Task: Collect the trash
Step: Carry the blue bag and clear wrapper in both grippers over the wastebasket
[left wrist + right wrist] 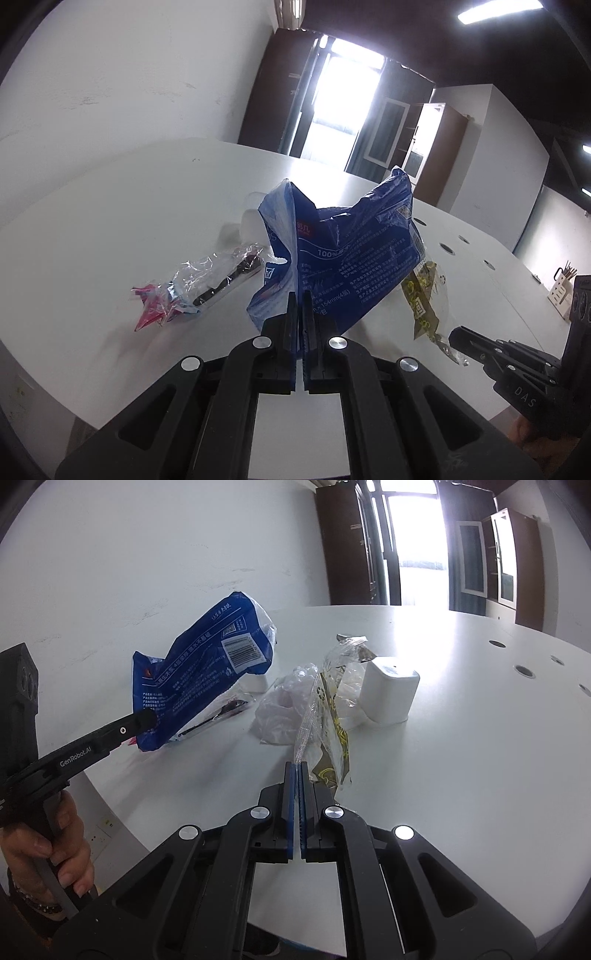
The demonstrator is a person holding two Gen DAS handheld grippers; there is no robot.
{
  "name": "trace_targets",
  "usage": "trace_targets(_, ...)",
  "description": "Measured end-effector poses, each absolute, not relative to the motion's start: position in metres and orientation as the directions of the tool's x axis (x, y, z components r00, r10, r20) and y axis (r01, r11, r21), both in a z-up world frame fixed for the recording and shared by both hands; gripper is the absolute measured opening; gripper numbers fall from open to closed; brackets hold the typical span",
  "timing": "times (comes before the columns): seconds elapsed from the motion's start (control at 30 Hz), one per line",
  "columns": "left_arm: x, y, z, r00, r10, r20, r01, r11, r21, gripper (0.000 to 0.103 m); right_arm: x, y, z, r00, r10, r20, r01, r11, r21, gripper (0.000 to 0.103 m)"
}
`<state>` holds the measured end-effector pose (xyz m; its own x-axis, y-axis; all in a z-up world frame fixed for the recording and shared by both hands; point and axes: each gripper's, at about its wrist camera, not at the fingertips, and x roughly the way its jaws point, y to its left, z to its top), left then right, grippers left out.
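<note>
My left gripper is shut on the lower edge of a blue plastic tissue bag and holds it lifted above the white table; the bag also shows in the right wrist view, with the left gripper at its lower edge. My right gripper is shut on the edge of a clear wrapper with yellow and brown print; the same wrapper shows in the left wrist view, with the right gripper at its lower end.
A clear wrapper with pink ends and a dark strip lies on the table at the left. A crumpled clear plastic bag lies beside the yellow wrapper. A white rounded box stands behind. Round cable holes run along the table's right side.
</note>
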<state>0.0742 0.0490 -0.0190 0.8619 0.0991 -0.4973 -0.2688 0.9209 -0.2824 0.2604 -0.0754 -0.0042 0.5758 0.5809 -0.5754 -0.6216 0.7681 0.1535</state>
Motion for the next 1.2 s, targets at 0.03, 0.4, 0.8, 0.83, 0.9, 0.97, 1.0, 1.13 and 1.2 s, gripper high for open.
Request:
trace_targets(0.03,0.072,0.048,-0.018,0.865,0.093,-0.494,-0.264,0.920,-0.289,0.001,0.256,-0.078,-0.003,0.581,0.582,-0.569,-0.622,0.768,0.151,0.001)
trace_targets(0.4,0.042,0.033,-0.025,0.876,0.088,-0.474,-0.239,0.933,-0.267,0.001,0.198,-0.110,-0.002,0.629,0.563,-0.537,-0.625,0.776,0.081,0.001)
trace_targets(0.8,-0.021,0.009,-0.023,0.890,0.092,-0.447,-0.213,0.950,-0.228,0.001,0.125,-0.165,0.001,0.649,0.557,-0.519,-0.630,0.775,0.044,0.001)
trace_targets(0.83,-0.027,0.006,-0.024,0.891,0.095,-0.444,-0.211,0.952,-0.221,0.001,0.116,-0.168,-0.002,0.641,0.563,-0.522,-0.637,0.769,0.047,0.001)
trace_targets(0.9,-0.043,0.002,-0.025,0.892,0.094,-0.441,-0.205,0.956,-0.210,0.001,0.104,-0.171,-0.008,0.630,0.566,-0.531,-0.651,0.758,0.035,0.001)
trace_targets(0.97,-0.056,-0.002,-0.027,0.890,0.086,-0.448,-0.193,0.961,-0.199,0.001,0.093,-0.175,-0.014,0.613,0.571,-0.546,-0.665,0.746,0.033,0.001)
trace_targets(1.0,-0.061,-0.001,-0.028,0.888,0.082,-0.452,-0.187,0.963,-0.193,0.001,0.087,-0.177,-0.017,0.605,0.574,-0.552,-0.671,0.740,0.034,0.001)
trace_targets(1.13,-0.081,-0.011,-0.033,0.869,0.047,-0.492,-0.143,0.977,-0.158,0.001,0.066,-0.183,-0.019,0.583,0.579,-0.570,-0.692,0.722,0.026,0.001)
trace_targets(1.2,-0.092,-0.015,-0.042,0.852,0.023,-0.523,-0.122,0.980,-0.155,0.001,0.058,-0.184,-0.025,0.543,0.597,-0.590,-0.711,0.701,0.056,0.001)
